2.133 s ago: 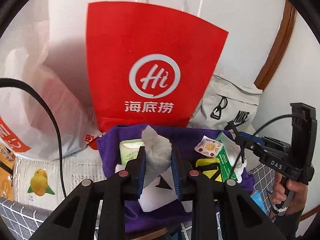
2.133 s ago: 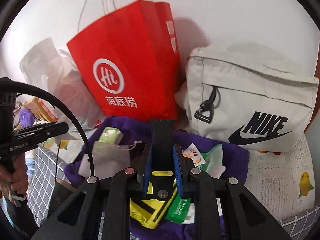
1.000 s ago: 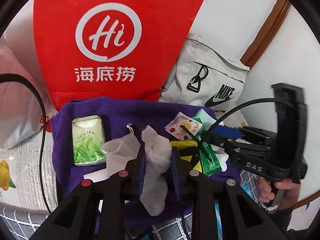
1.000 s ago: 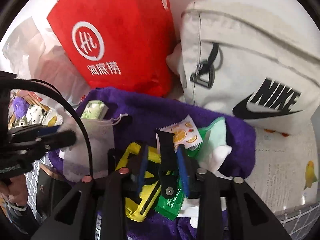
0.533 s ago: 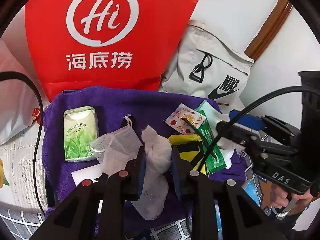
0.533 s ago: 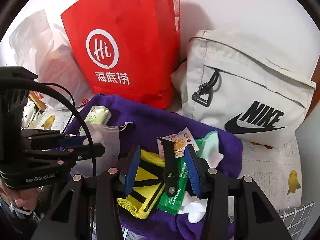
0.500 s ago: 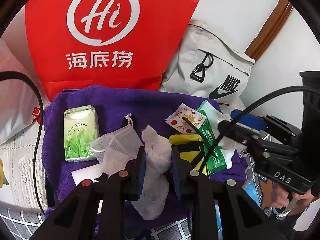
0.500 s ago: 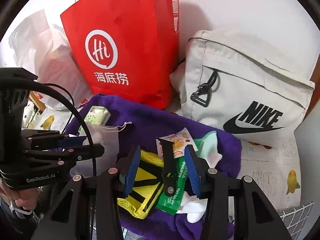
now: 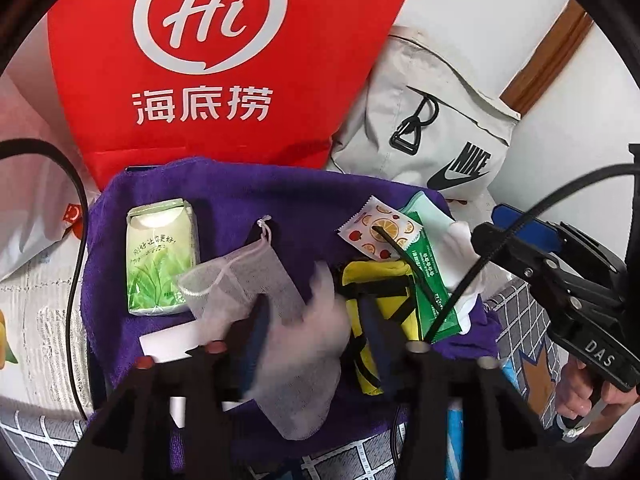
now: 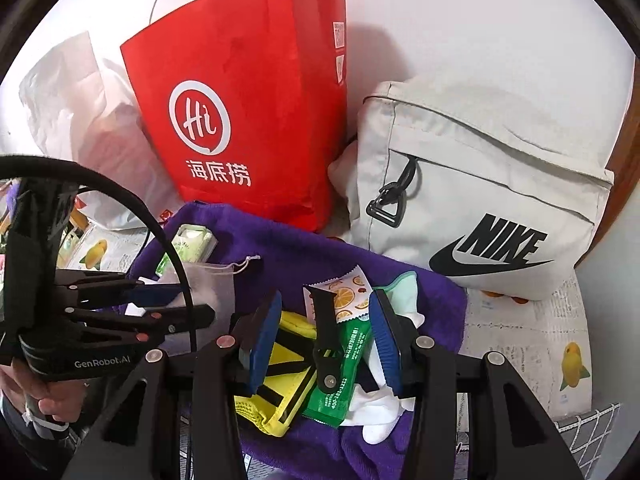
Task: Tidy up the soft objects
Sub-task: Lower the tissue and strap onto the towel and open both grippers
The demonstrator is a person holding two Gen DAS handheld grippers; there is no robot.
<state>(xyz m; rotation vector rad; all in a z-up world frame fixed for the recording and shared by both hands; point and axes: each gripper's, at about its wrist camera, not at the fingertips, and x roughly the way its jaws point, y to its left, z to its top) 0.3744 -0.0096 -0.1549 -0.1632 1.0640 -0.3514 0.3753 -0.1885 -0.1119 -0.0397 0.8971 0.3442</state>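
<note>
one purple towel (image 9: 248,188). one red paper bag (image 10: 256,120), one grey nike bag (image 10: 480,200), one white plastic bag (image 10: 80,100). one green tissue pack (image 9: 162,256), one mesh drawstring pouch (image 9: 240,276), one grey-white sock (image 9: 304,360). one yellow-and-black pouch (image 10: 280,360), one green sachet (image 10: 340,376), one fruit-print sachet (image 9: 378,232), one black strap (image 10: 326,336). two handheld grippers, left gripper (image 9: 316,344) and right gripper (image 10: 324,336).

Both views are bright and evenly lit, with soft shadows falling on the white wall (image 10: 460,20) to the right of the red paper bag (image 10: 256,92). Fisheye curvature bends the edges into a dark circular vignette. In the left wrist view, the white cloth (image 9: 312,344) at lower centre is smeared by motion blur, while the background stays sharp.
</note>
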